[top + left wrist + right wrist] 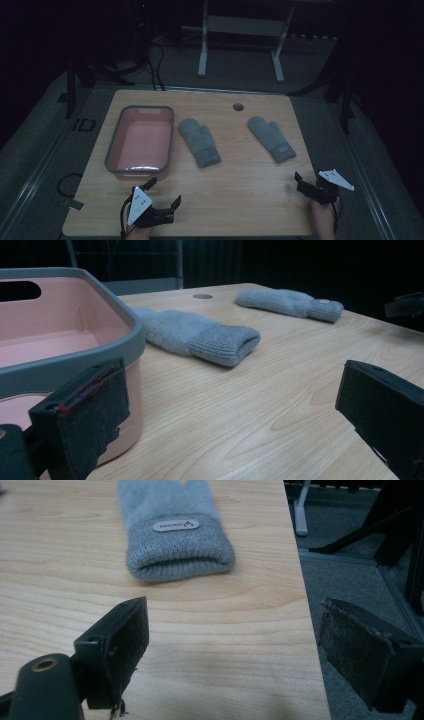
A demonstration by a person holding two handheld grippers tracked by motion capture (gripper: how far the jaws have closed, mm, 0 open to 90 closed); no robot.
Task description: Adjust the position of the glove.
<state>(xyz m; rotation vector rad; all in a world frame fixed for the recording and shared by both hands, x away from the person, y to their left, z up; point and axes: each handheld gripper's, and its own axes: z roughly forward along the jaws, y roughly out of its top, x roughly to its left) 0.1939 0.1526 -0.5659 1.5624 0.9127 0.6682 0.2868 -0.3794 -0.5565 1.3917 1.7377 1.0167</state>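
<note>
Both mittens lie flat on the table (240, 200): left mitten (199, 141) at one o'clock from the left gripper (164, 193), right mitten (271, 138) at eleven o'clock from the right gripper (306, 181) (both spread wide, empty), pink tub (140, 140) alongside.

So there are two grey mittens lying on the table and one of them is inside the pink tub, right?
Not quite. The pink tub is empty. Both grey mittens lie on the table beside it: the left mitten just right of the tub, the right mitten farther right. The high view shows this.
</note>
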